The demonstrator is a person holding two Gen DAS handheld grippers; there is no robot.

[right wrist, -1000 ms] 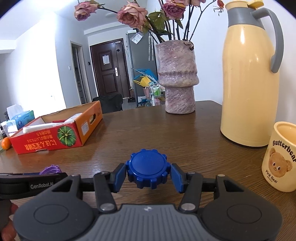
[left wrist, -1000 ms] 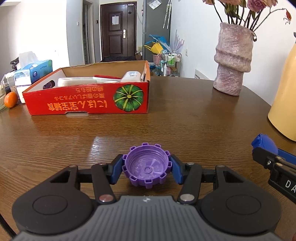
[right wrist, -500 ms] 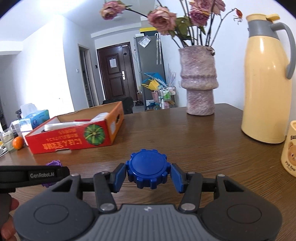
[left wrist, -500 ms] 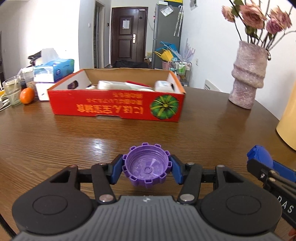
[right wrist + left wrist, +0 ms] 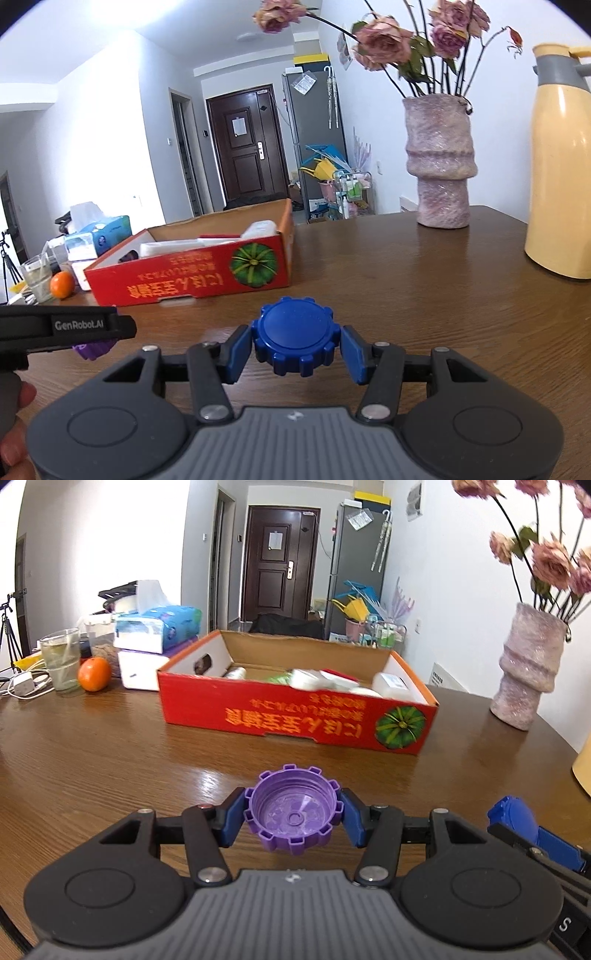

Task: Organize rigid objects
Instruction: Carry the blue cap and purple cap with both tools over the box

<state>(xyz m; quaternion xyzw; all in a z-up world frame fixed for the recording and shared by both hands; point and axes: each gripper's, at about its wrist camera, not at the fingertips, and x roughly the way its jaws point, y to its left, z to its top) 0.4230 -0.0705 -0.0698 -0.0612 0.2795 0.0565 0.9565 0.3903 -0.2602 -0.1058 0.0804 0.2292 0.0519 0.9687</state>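
purple cap | blue cap | red box | pink vase

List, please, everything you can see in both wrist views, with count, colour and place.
purple cap: 1, purple, open side up, in the left hand-held gripper
blue cap: 1, blue, closed side up, in the right hand-held gripper
cardboard box: 1, red, table centre, holding white packages
vase: 1, pink, far right, dried roses
thermos: 1, yellow, right edge
orange: 1, orange, far left
glass: 1, clear, beside orange
tissue pack: 1, blue, behind orange
table: 1, brown wood
left hand-held gripper: black, blue pads
right hand-held gripper: black, blue pads
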